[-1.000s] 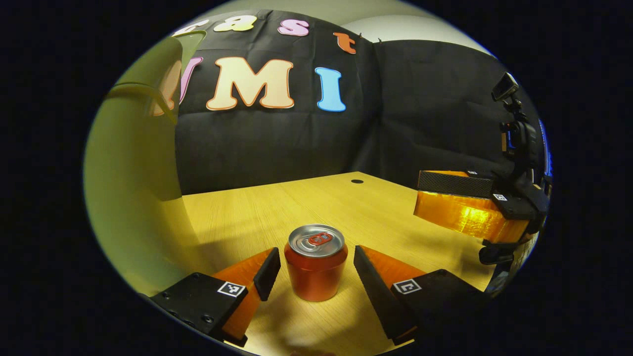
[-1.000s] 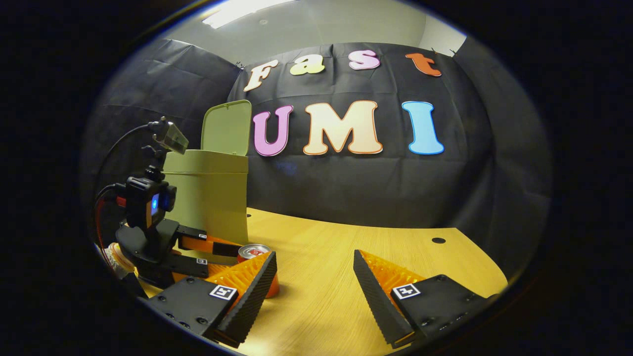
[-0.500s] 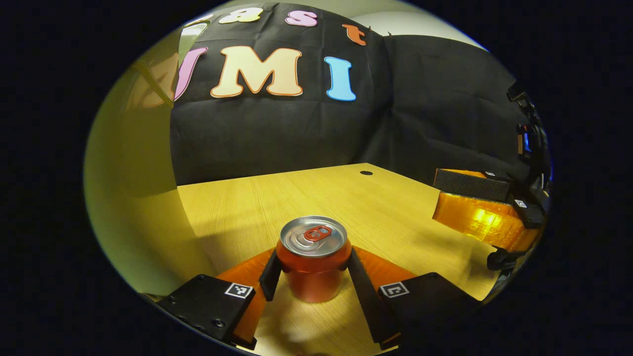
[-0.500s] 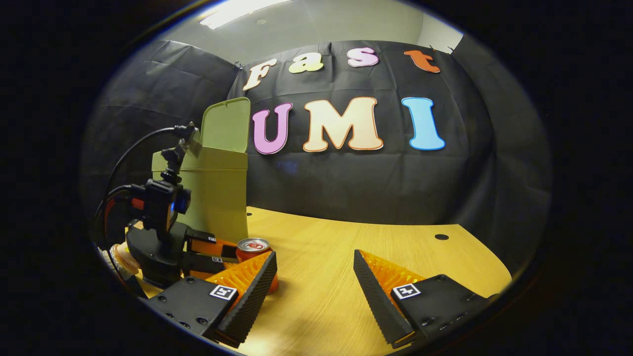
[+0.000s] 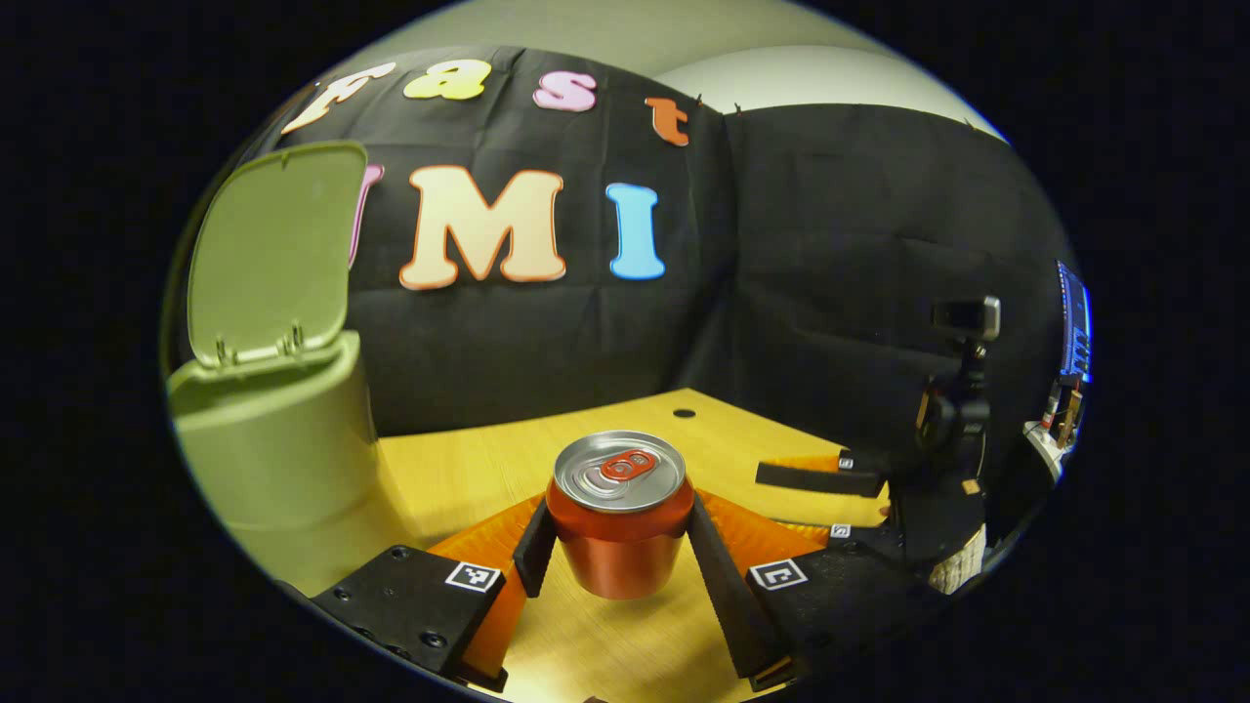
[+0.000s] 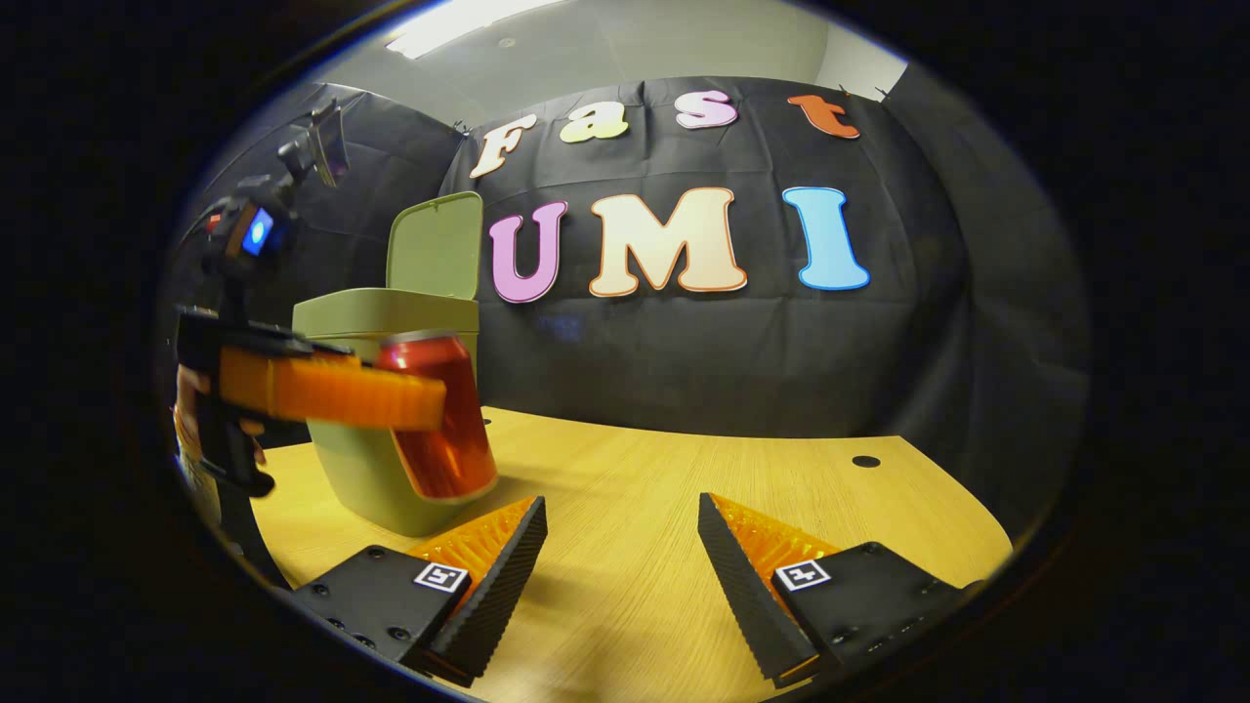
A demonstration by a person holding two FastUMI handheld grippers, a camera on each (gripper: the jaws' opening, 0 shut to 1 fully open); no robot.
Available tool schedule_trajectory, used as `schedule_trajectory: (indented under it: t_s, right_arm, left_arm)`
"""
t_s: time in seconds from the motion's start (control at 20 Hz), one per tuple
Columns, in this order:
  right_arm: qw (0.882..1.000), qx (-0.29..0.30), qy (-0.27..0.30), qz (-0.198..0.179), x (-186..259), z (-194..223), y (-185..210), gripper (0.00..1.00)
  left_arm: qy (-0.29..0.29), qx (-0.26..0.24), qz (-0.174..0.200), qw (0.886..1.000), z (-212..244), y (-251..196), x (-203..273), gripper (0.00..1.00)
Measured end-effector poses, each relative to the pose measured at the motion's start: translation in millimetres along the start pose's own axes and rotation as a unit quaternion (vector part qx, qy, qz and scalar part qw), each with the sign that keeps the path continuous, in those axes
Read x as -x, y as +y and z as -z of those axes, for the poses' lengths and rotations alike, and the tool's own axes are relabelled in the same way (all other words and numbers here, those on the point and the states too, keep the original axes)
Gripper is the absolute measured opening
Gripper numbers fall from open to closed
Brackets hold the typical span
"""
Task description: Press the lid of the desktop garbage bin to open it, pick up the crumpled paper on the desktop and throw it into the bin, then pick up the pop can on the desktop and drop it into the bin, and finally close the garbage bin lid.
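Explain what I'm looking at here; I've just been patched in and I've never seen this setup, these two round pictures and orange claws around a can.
No robot arm here: a person holds a two-finger gripper in each hand, and each carries a fisheye camera looking along its own fingers. In the left gripper view, the left gripper is shut on the pop can, both fingers pressing its sides; the right gripper view shows the can lifted off the wooden table. The right gripper is open and holds nothing. The green garbage bin stands on the table with its lid up, just behind the can.
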State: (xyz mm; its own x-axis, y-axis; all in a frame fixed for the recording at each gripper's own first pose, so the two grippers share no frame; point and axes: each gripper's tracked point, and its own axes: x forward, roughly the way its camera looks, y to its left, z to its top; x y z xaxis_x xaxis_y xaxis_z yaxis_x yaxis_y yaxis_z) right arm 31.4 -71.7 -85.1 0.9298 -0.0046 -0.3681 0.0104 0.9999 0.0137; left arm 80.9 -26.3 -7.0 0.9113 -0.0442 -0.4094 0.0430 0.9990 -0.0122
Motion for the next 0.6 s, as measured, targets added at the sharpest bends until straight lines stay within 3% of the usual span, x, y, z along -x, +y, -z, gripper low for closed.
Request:
schedule_trajectory:
  t_s: [0.3,0.45,0.6]
  right_arm:
    - [1.0,-0.008,0.004,0.001,1,4,-6,0.98]
    - [1.0,-0.012,0.005,-0.001,0,4,-7,0.98]
    - [1.0,-0.013,0.008,-0.002,-2,7,-6,0.98]
  left_arm:
    - [-0.061,-0.011,-0.022,0.998,-100,24,33,0.77]
    - [-0.077,-0.022,-0.065,0.995,-132,64,52,0.77]
    - [-0.072,-0.026,-0.116,0.99,-136,110,68,0.77]
